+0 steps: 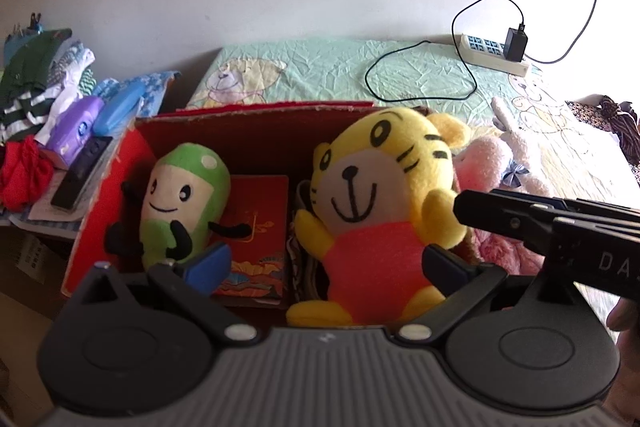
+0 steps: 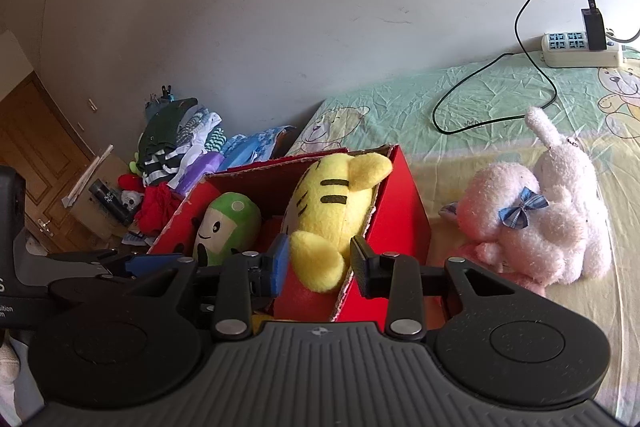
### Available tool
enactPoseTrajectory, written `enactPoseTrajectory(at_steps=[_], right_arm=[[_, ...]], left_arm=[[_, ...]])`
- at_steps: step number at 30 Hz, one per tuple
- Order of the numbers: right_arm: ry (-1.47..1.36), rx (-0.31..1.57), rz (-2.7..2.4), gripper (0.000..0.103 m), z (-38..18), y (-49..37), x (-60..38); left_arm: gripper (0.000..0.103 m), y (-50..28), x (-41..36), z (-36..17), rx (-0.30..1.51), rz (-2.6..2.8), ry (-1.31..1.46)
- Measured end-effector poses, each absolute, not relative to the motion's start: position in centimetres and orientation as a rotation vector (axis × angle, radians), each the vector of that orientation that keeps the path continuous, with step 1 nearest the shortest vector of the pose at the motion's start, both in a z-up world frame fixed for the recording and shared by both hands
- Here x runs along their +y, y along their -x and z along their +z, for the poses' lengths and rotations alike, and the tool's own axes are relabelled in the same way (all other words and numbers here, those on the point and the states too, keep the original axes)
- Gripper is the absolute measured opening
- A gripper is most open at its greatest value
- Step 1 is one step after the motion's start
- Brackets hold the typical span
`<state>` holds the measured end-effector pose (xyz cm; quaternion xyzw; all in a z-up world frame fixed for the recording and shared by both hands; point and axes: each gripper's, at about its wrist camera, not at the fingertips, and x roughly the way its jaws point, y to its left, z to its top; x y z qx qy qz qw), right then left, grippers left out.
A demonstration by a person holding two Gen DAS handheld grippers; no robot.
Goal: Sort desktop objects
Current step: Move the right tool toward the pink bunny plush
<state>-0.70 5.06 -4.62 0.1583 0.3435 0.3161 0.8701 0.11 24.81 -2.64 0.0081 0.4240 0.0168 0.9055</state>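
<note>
our right gripper (image 2: 320, 263) has its jaws parted on either side of the raised arm of the yellow plush tiger in the orange shirt (image 2: 332, 211); the pads flank the paw without clearly pressing it, so we read the gripper as open, either just short of a pinch or just letting go. the tiger sits directly ahead of these fingers, leaning back against the near wall of the red cardboard box (image 2: 400, 211), which props it upright.

our left gripper (image 1: 326, 267) is spread wide and holds nothing. its blue-padded finger (image 1: 210, 265) lies in front of the green-and-white bean-shaped plush doll (image 1: 180, 199), its other finger beside the tiger's orange belly (image 1: 372, 259). the doll stands just ahead and left of these fingers, tilted against the box's left wall. between the two toys, flat on the box floor, lies a red printed packet (image 1: 260, 247), filling the gap so the toys lean apart.

further out, to the right of the right gripper and outside the box, the pink and white plush rabbit with a blue bow (image 2: 540, 211) lies on the pale green bear-print bedsheet (image 2: 480, 95). we judge it the next toy to go in, since soft toys are being gathered in the box. farthest away, by the wall, a white power strip (image 2: 576, 55) sits with a black charger.
</note>
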Motion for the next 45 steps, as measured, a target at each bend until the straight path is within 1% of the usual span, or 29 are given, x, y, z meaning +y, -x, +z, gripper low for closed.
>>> enactPoseTrajectory(at_steps=[12, 21, 28, 34, 40, 45], right_arm=[[-0.375, 0.708, 0.654, 0.037, -4.3, 1.3, 0.4], [-0.382, 0.704, 0.601, 0.037, -4.4, 2.2, -4.0], [-0.399, 0.706, 0.533, 0.038, -5.2, 2.8, -7.0], [-0.426, 0.722, 0.472, 0.038, -6.2, 2.3, -9.1], [-0.482, 0.764, 0.439, 0.038, -7.8, 1.0, -10.5], [-0.513, 0.828, 0.433, 0.038, -9.7, -0.1, -10.9]], left_arm=[[0.102, 1.5, 20.1, -1.2, 0.821, 0.040, -0.062], [0.102, 1.9, 15.1, -1.3, 0.807, -0.022, -0.083], [0.102, 1.5, 11.5, -2.4, 0.824, -0.098, -0.107], [0.102, 0.3, 9.4, -3.8, 0.874, -0.151, -0.096], [0.102, -0.6, 8.7, -5.3, 0.895, -0.172, -0.096], [0.102, -1.0, 9.3, -7.3, 0.939, -0.229, -0.040]])
